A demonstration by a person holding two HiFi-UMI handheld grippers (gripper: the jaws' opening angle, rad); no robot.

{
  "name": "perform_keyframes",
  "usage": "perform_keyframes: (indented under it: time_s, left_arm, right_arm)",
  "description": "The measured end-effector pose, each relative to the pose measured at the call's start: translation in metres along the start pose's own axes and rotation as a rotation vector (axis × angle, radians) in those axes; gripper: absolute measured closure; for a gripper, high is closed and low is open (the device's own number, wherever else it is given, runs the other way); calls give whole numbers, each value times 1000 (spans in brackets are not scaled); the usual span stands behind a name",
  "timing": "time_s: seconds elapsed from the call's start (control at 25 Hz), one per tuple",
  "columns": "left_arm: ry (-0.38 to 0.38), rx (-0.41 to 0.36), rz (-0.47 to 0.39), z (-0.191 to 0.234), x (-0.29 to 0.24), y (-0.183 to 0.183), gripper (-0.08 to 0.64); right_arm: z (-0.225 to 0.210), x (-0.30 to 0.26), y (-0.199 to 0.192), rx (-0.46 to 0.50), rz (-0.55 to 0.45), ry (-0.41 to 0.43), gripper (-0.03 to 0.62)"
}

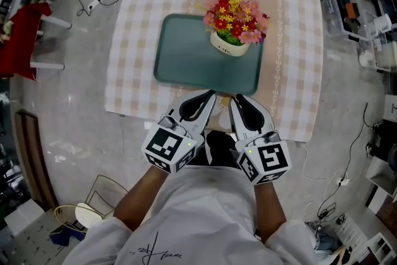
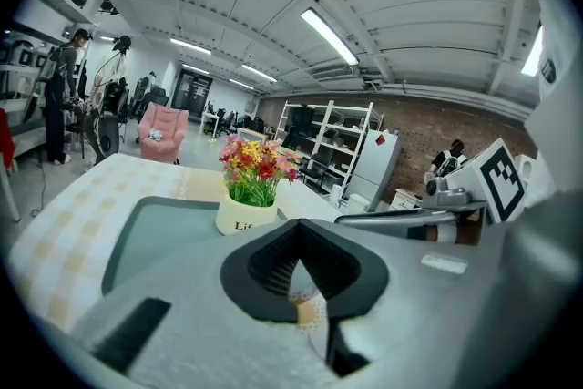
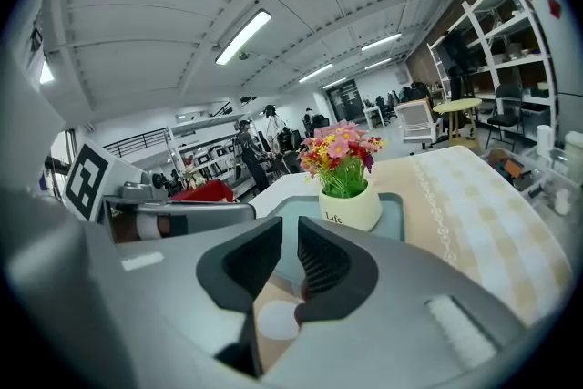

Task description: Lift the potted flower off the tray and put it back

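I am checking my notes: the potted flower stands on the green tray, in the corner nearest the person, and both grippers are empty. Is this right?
Not quite. The head view shows the potted flower on the green tray in its far right corner, away from the person. The rest holds: the left gripper and the right gripper are both empty.

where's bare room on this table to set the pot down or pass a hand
Most of the tray is bare: everything left of and nearer than the potted flower, which fills its far right corner. The checked tablecloth lies bare left and right of the tray. Crowded: the near edge, by the left hand-held gripper and right hand-held gripper.
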State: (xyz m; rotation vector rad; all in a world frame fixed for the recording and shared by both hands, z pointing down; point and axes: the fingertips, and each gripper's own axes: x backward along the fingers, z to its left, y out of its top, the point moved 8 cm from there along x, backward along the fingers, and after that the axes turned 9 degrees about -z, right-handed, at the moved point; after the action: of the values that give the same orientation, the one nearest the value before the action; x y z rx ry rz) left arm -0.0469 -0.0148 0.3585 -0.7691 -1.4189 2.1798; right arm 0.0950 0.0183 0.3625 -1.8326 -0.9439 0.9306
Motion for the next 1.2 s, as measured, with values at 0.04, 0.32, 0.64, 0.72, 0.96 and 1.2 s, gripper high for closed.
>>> perform_keyframes:
  time_s: [0.04, 0.32, 0.64, 0.72, 0.96, 1.2]
  left_arm:
    - [2, -4, 1, 3, -3, 0, 561]
    - [-1, -17, 26, 27, -18, 4, 554]
    - [-19, -14, 75, 43, -26, -8, 515]
    - [-22, -10, 95, 46, -25, -13, 506]
    - [-47, -15, 128, 75, -53, -4, 457]
    - [-62, -33, 134, 86, -59, -6, 417]
  right_arm:
    - [-2, -3, -1, -1, 4, -4, 531]
    - [-12, -23, -5, -24, 28, -44, 521]
    - [-24, -31, -16, -29, 42, -99, 508]
    - [-23, -29, -21, -26, 52, -110, 505]
    - [-39, -58, -16, -37, 70, -139, 486]
    - [-40, -63, -23, -22, 82, -167, 458]
